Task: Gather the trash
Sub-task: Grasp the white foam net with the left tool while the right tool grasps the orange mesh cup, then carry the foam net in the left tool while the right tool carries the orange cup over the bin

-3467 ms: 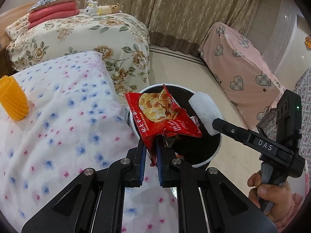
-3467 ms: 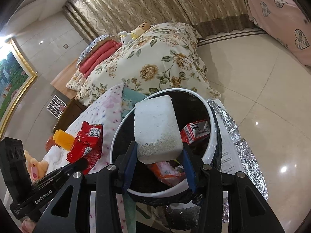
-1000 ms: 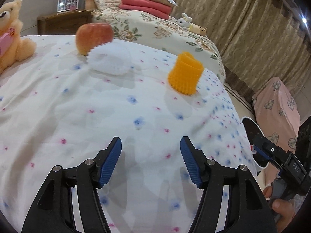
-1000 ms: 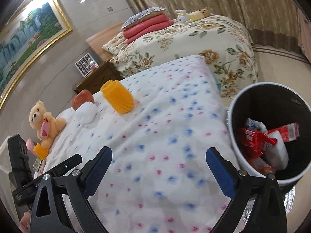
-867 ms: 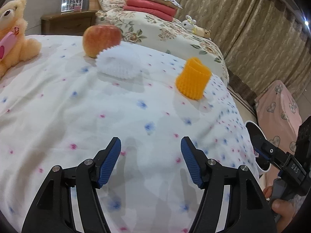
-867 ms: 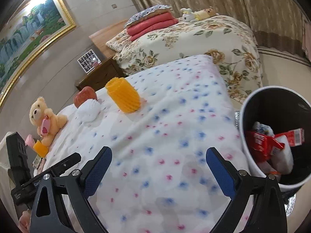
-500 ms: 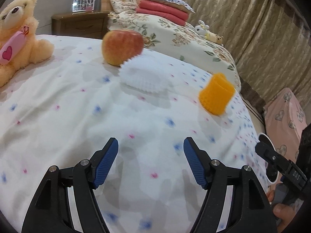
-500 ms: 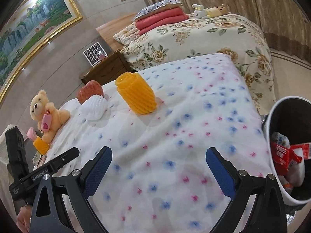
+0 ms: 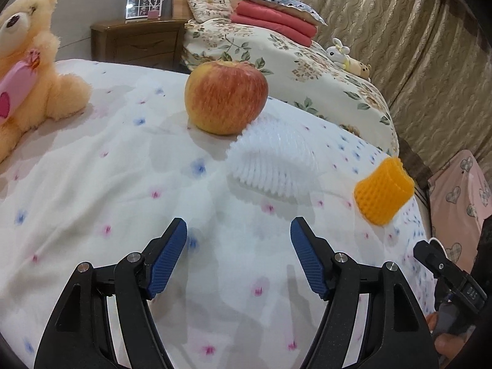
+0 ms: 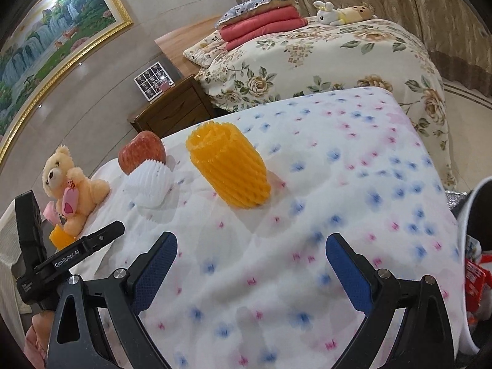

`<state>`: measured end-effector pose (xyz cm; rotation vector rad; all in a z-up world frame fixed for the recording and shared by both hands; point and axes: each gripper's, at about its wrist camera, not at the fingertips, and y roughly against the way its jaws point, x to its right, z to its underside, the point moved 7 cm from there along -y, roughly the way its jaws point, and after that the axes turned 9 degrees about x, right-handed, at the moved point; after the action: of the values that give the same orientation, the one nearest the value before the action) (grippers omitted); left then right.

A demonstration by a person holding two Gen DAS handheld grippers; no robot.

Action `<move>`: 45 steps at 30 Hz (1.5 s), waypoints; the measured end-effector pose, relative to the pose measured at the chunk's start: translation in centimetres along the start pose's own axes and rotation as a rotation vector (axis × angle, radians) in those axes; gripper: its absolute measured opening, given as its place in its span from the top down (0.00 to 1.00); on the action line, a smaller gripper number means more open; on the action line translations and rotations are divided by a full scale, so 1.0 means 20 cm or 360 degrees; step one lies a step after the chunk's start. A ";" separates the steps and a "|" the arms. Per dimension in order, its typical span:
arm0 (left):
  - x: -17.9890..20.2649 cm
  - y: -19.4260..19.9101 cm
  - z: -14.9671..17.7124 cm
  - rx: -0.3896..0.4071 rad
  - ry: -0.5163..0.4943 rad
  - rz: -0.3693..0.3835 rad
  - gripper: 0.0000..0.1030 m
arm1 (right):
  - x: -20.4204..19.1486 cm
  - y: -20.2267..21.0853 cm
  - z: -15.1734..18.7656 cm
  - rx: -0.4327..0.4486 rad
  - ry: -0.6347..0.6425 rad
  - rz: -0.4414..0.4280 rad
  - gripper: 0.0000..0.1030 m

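Left tongs nearer white foam net, emptied

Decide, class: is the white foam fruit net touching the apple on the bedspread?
Touching. In the right wrist view the white foam net presses against the apple with no bedspread visible between them.

The left gripper hangs spread wide and empty over the flowered bedsheet; just ahead lies a white foam fruit net, touching an apple beyond.
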<state>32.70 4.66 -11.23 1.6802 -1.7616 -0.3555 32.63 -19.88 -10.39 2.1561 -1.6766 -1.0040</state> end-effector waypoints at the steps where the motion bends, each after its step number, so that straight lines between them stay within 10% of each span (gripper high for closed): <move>1: 0.01 -0.01 -0.01 0.0004 -0.0003 0.0012 0.30 | 0.00 -0.02 -0.01 0.0000 -0.0003 -0.0001 0.05; 18: 0.13 -0.27 -0.11 -0.0034 -0.0102 -0.0044 0.15 | -0.04 -0.25 -0.13 -0.0007 0.0020 -0.0007 0.06; 24: 0.17 -0.29 -0.09 -0.0050 -0.0145 0.0033 0.61 | -0.02 -0.29 -0.10 -0.0043 0.0032 0.0012 0.54; 28: 0.21 -0.29 -0.08 -0.0065 -0.0187 0.0082 0.92 | -0.03 -0.27 -0.10 -0.0029 0.0023 -0.0001 0.65; 45: 0.36 0.04 0.10 -0.0041 -0.0180 0.0251 0.93 | -0.02 0.03 -0.03 0.0043 -0.0058 -0.0072 0.71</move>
<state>31.10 -2.69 -10.25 1.5175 -1.9499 -0.4072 32.43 -19.77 -9.39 2.2155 -1.6739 -1.0448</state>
